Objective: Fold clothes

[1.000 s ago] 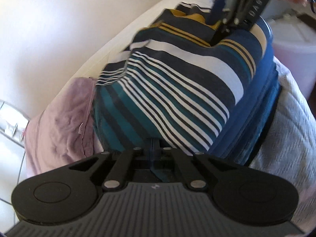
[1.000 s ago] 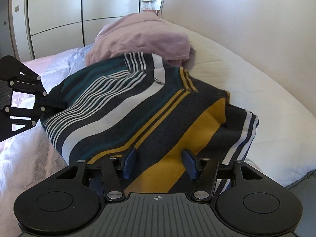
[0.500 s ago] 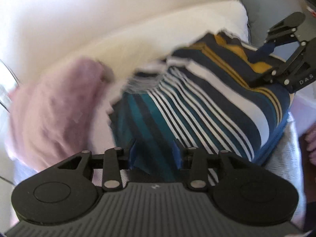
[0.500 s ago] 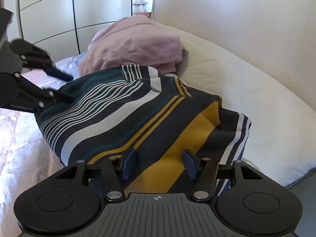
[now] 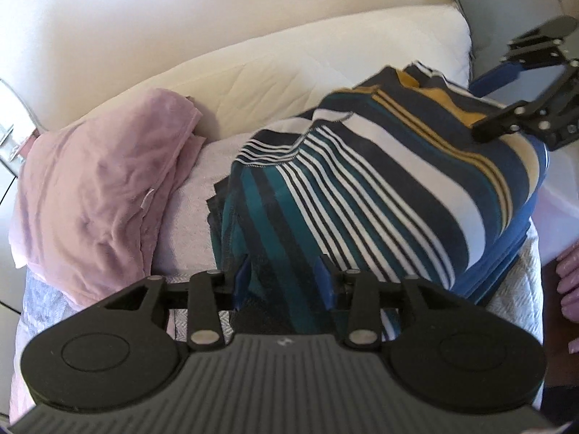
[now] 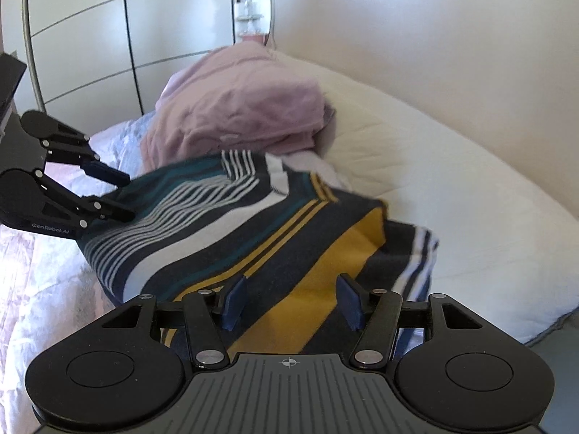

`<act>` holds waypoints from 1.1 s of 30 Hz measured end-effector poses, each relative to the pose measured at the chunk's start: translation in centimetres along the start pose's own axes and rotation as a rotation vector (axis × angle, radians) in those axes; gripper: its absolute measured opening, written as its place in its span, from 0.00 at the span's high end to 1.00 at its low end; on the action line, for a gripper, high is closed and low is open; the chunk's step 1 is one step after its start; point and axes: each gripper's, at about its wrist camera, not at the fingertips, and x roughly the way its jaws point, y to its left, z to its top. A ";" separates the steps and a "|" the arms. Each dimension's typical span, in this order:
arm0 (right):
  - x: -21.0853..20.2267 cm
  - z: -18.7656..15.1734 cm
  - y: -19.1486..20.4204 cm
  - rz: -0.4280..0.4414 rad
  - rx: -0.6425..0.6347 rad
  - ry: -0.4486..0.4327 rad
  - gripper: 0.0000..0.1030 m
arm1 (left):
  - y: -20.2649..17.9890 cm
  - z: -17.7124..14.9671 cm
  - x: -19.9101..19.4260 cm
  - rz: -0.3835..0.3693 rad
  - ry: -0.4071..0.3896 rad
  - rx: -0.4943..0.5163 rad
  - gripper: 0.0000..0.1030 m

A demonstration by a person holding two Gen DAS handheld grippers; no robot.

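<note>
A folded striped garment (image 5: 380, 188), navy, teal, white and mustard, lies on the bed; it also shows in the right wrist view (image 6: 253, 231). My left gripper (image 5: 284, 284) is open at its teal end, just above the cloth and holding nothing; it also shows in the right wrist view (image 6: 119, 195). My right gripper (image 6: 293, 302) is open over the mustard end, empty; it also shows in the left wrist view (image 5: 481, 105).
A crumpled pink garment (image 5: 97, 188) lies beside the striped one, seen also in the right wrist view (image 6: 246, 108). A white pillow (image 6: 452, 209) runs along the wall. A pale quilt (image 6: 39, 289) covers the bed. Wardrobe doors (image 6: 108, 36) stand behind.
My left gripper let go of the striped garment's teal edge, opened and drew back. The garment now rests flat on the bed. My right gripper stayed open and pulled back slightly.
</note>
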 end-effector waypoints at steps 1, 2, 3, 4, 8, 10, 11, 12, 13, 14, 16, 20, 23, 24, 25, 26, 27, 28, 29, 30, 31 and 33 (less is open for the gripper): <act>-0.7 -0.2 0.0 -0.012 0.010 -0.012 0.33 | -0.1 -0.1 -0.4 0.005 -0.005 -0.012 0.60; -1.5 -0.5 0.0 -0.024 0.024 -0.024 0.28 | -0.1 -0.1 -0.9 0.010 -0.009 -0.024 0.57; -2.4 -1.0 0.0 -0.040 0.041 -0.032 0.27 | -0.2 -0.2 -1.3 0.015 -0.014 -0.036 0.50; -3.2 -1.6 0.2 -0.057 0.060 -0.037 0.27 | -0.2 -0.6 -2.2 0.024 -0.023 -0.055 0.46; -7.6 -5.3 2.2 -0.151 0.167 -0.036 0.26 | -0.8 -3.4 -6.1 0.025 -0.061 -0.179 0.19; -9.8 -7.5 4.2 -0.195 0.218 -0.022 0.26 | -1.4 -5.4 -8.1 0.012 -0.071 -0.248 0.12; -10.9 -8.7 5.5 -0.216 0.242 -0.017 0.26 | -1.7 -6.3 -9.0 0.006 -0.076 -0.282 0.08; -11.9 -9.8 7.0 -0.236 0.259 -0.014 0.26 | -1.9 -7.3 -10.0 0.000 -0.081 -0.317 0.04; -12.9 -10.8 8.7 -0.258 0.272 -0.010 0.25 | -2.4 -8.5 -11.0 -0.011 -0.086 -0.350 0.03; -13.9 -11.9 10.4 -0.279 0.284 -0.007 0.25 | -2.9 -9.9 -12.0 -0.026 -0.094 -0.377 0.02; -15.9 -13.7 13.8 -0.314 0.321 0.001 0.25 | -4.0 -12.7 -14.0 -0.056 -0.089 -0.404 0.01; -19.3 -16.4 21.0 -0.344 0.391 0.018 0.23 | -5.5 -15.7 -17.5 -0.044 -0.081 -0.426 0.01; -21.7 -18.2 24.9 -0.349 0.434 0.046 0.22 | -6.6 -17.9 -20.0 -0.032 -0.075 -0.441 0.01; -22.3 -18.5 26.1 -0.351 0.442 0.054 0.22 | -7.0 -18.6 -20.9 -0.027 -0.073 -0.446 0.01; -22.9 -18.7 27.1 -0.357 0.444 0.061 0.22 | -7.4 -19.3 -21.7 -0.023 -0.071 -0.451 0.01; -23.5 -18.8 28.0 -0.362 0.444 0.066 0.22 | -7.8 -20.0 -22.6 -0.019 -0.069 -0.456 0.01; -24.1 -18.9 28.8 -0.366 0.445 0.068 0.21 | -8.1 -20.7 -23.4 -0.015 -0.067 -0.461 0.01; -24.6 -18.9 29.4 -0.367 0.444 0.067 0.21 | -8.5 -21.5 -24.3 -0.011 -0.065 -0.466 0.01; -25.0 -18.9 29.9 -0.367 0.441 0.066 0.21 | -8.9 -22.2 -25.1 -0.007 -0.063 -0.471 0.01; -25.4 -18.8 30.4 -0.366 0.438 0.065 0.21 | -9.3 -22.9 -26.0 -0.003 -0.061 -0.476 0.01; -25.8 -18.7 30.8 -0.365 0.433 0.064 0.21 | -9.6 -23.6 -26.8 0.002 -0.060 -0.481 0.01; -26.2 -18.5 31.3 -0.366 0.413 0.058 0.21 | -10.4 -24.5 -28.2 0.015 -0.056 -0.490 0.02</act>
